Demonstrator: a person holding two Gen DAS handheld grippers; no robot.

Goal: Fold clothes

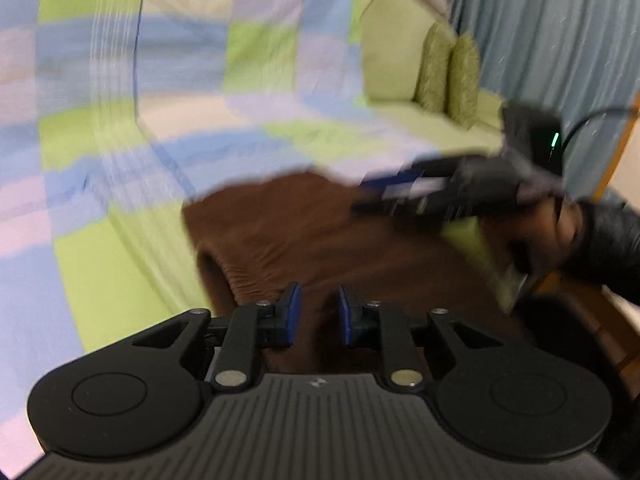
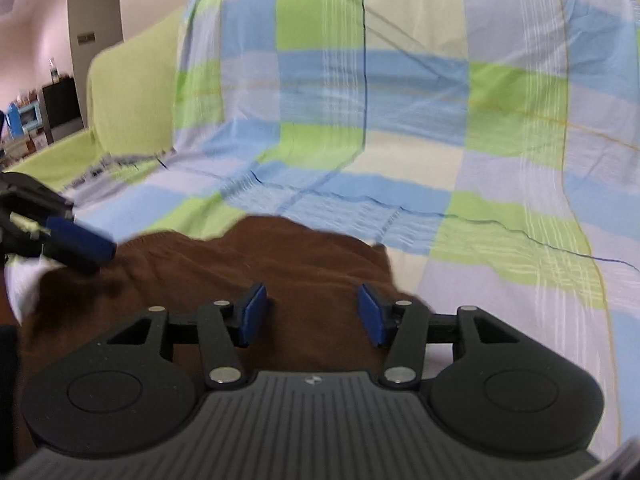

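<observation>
A brown garment (image 1: 320,232) lies on a checked blue, green and lilac sheet (image 1: 200,100) spread over a sofa. My left gripper (image 1: 320,312) is low over its near part with the blue pads close together. Brown cloth shows in the narrow gap, and I see no pinch. My right gripper (image 2: 313,314) stands open over the garment (image 2: 260,260) near its right edge, with cloth below the pads and none gripped. In the left wrist view the right gripper (image 1: 368,196) reaches in from the right, held by a dark-sleeved hand. The left gripper (image 2: 96,254) shows at the left of the right wrist view.
The checked sheet (image 2: 400,120) runs up the sofa back. Two green cushions (image 1: 448,72) lean at the sofa's far end beside a blue-grey curtain (image 1: 540,40). A dark cabinet (image 2: 60,108) stands in the room beyond the sofa's left arm.
</observation>
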